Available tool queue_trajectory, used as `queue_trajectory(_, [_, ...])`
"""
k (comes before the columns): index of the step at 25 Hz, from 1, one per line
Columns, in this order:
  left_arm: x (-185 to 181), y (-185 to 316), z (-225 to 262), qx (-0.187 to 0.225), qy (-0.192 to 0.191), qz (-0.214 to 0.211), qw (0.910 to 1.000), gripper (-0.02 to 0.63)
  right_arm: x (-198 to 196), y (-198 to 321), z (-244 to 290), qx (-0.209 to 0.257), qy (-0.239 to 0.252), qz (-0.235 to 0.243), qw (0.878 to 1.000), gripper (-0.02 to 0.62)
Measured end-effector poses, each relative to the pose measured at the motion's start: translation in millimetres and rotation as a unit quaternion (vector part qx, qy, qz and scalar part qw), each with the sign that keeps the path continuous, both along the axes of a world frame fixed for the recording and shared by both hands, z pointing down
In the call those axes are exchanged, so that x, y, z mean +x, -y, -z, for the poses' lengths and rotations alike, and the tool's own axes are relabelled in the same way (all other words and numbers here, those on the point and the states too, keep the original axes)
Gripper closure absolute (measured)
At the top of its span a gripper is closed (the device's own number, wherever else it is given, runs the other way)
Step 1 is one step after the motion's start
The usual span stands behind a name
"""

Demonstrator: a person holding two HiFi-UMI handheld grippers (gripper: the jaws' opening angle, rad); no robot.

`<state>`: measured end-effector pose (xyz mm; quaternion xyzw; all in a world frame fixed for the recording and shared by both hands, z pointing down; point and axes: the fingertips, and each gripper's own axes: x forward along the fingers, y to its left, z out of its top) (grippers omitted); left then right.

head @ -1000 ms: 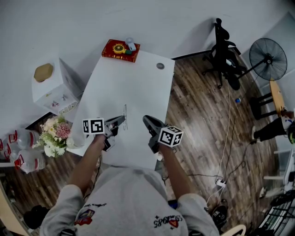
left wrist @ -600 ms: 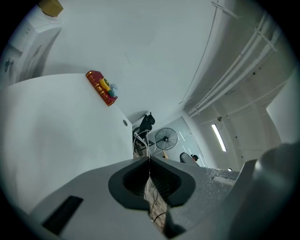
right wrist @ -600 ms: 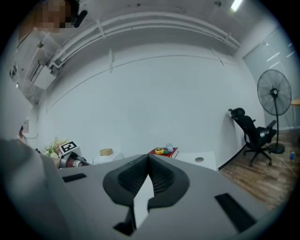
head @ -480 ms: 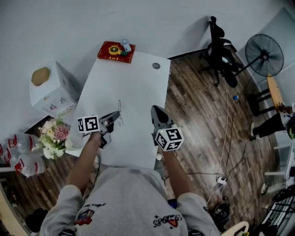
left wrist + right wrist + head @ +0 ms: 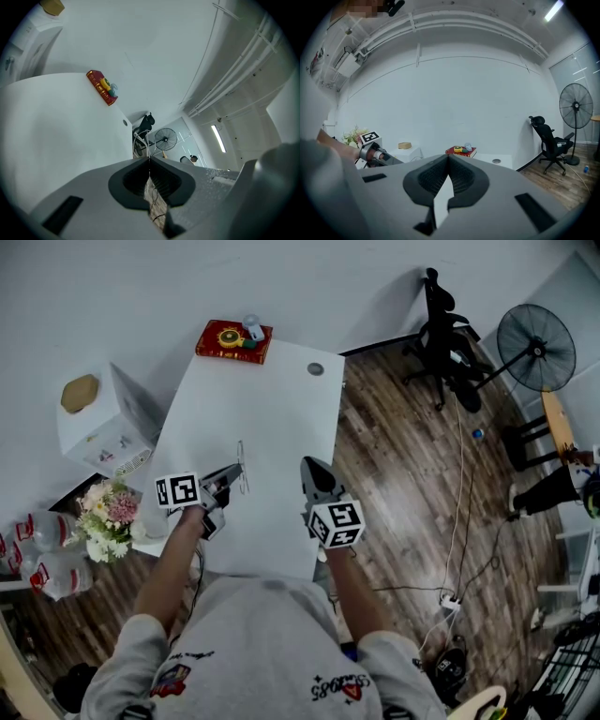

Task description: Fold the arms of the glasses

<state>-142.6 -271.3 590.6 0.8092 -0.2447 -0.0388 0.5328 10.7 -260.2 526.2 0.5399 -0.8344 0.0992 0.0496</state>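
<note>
L gripper (image 5: 232,474): jaws closed, apparently pinching the thin-wire glasses (image 5: 241,465), centre-left of head view, over white table (image 5: 281,390). R gripper (image 5: 309,467): closed, empty, apart at right. Fold status unclear. Probable next: R pushes an arm inward, light force.

Office-type rm: white desk (image 5: 272,399), swivel chair (image 5: 441,329), pedestal fan (image 5: 536,334), wood floor (image 5: 403,456).

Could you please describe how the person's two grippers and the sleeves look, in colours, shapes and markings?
The left gripper and the right gripper both have grey, wedge-shaped bodies. Each carries a white cube with black square markers. The fingers are grey, with dark ribbed pads inside. The person wears a grey sweatshirt with small printed logos. Its sleeves are grey too.
</note>
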Motion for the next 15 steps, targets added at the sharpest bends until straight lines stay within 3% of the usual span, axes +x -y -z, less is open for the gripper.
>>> queue_trajectory(4, [5.1,-1.9,2.5,-0.002,-0.023,-0.003,0.9997,0.6,1.9,-0.4,-2.3,-0.006,0.0,-0.003,1.0,0.595])
queue_trajectory(15, [3.7,-8.0,-3.2,-0.006,-0.006,-0.002,1.0,0.6,-2.2,-4.8,-8.3,-0.013,-0.001,0.003,1.0,0.595])
